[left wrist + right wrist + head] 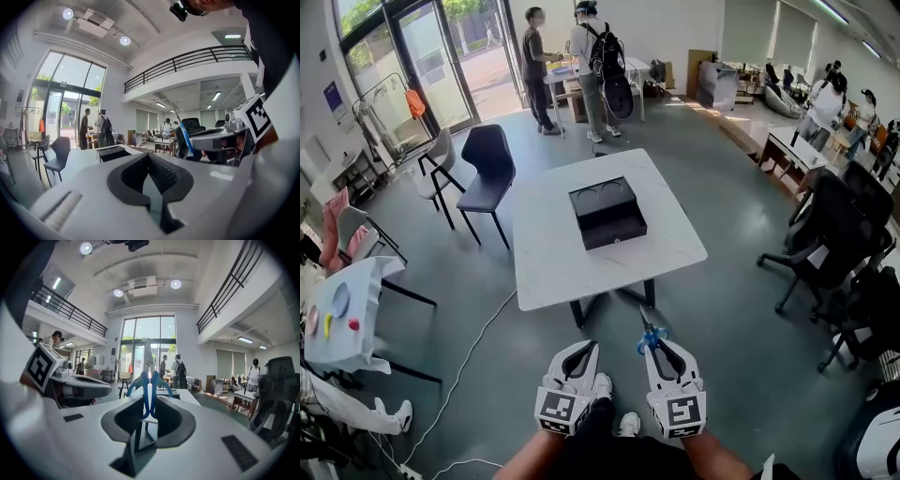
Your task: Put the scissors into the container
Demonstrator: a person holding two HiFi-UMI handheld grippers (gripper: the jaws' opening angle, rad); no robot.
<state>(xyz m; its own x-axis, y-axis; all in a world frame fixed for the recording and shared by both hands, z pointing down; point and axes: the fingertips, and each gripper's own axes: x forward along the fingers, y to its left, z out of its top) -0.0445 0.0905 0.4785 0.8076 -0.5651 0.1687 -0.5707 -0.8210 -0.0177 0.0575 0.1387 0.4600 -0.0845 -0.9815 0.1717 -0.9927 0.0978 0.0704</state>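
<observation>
Short of the white table [572, 267], scissors ready for the drop

The right gripper [662, 352] is clamped on the blue handles of the scissors [648, 333], with the blades pointing ahead toward the table. I judge this grip lets them go in tip first. The black container [614, 232] lies open at the middle of the table, well apart from the scissors. The left gripper [581, 354] hangs on the near side of the table, just beside the right one, its jaws pressed together on nothing. It seems not needed for this step. The person should first come closer to the table.
</observation>
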